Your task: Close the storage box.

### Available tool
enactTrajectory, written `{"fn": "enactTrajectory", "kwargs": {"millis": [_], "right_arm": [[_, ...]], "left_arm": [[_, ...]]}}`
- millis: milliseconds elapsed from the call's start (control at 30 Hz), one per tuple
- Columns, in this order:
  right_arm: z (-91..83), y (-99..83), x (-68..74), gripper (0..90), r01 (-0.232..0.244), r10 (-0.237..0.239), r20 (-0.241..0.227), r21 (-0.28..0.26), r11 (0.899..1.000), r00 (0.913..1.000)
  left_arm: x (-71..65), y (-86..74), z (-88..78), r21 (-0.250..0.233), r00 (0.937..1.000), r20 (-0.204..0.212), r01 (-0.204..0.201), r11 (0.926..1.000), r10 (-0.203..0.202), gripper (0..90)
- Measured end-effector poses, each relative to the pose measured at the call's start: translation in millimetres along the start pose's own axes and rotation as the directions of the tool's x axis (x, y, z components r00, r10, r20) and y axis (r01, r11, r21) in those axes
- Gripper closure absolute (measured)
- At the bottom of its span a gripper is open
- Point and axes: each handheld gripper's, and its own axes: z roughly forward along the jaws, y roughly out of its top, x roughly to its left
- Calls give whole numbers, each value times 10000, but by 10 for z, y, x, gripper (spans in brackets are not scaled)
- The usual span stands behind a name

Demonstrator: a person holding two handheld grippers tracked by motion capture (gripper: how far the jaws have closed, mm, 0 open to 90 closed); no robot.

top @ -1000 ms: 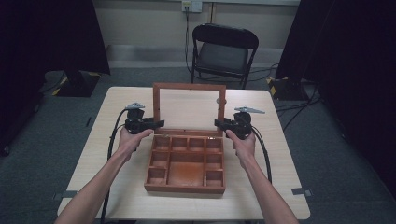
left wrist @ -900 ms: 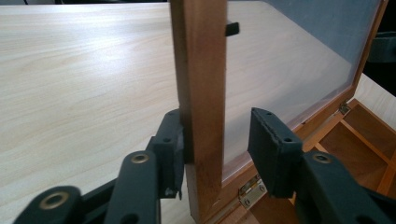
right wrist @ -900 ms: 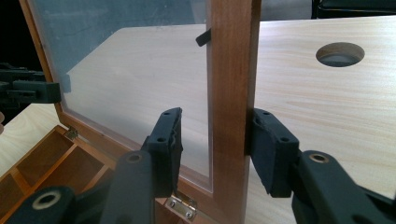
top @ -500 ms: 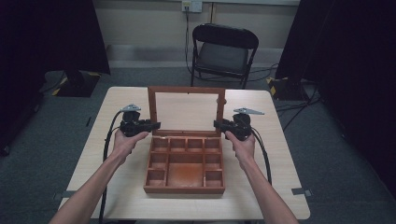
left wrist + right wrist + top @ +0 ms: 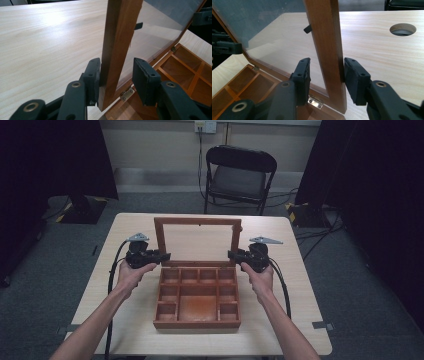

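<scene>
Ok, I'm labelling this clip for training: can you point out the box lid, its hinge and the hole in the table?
lid (image 5: 160,240), high view, on its left wooden side rail.
hinge (image 5: 315,102), right gripper view, on the metal leaf below the lid.
hole in the table (image 5: 402,29), right gripper view, on its dark middle.

I have both forearms stretched forward over the table, hands level with each other and well apart. My left gripper (image 5: 162,256) points inward to the right, jaws standing with a gap between them. My right gripper (image 5: 232,255) mirrors it, pointing inward to the left, jaws likewise parted. Cables trail back along both arms.
</scene>
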Motion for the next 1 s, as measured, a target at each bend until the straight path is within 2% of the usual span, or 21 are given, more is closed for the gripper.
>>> {"fn": "enactTrajectory", "kwargs": {"millis": [167,367,500,600,700,833,1000], "right_arm": [[-6,-2,8,547,-9,9,-76,-29,10000,10000],[3,20,43,471,-77,77,-222,-9,10000,9997],[-2,32,86,472,57,-57,13,114,9999,10000],[-21,28,105,466,44,-45,35,160,9999,10000],[-46,25,126,464,86,-88,82,239,9997,9999],[-82,14,146,472,113,-117,187,210,9997,9998],[-159,-10,168,469,-84,78,211,279,9996,9997]], "left_arm": [[-29,11,-27,-15,9996,-85,-271,9996,270,570],[-50,7,-67,-75,9999,7,-146,9999,146,574],[-67,-9,-94,-45,9997,-28,-250,9997,250,578],[-85,-12,-106,-32,9998,-43,-211,9998,211,574],[-90,-8,-120,74,9992,-18,-388,9992,388,572],[-103,-9,-122,47,9991,47,-419,9991,419,571],[-117,-8,-122,151,9985,135,-524,9985,522,561]]}}
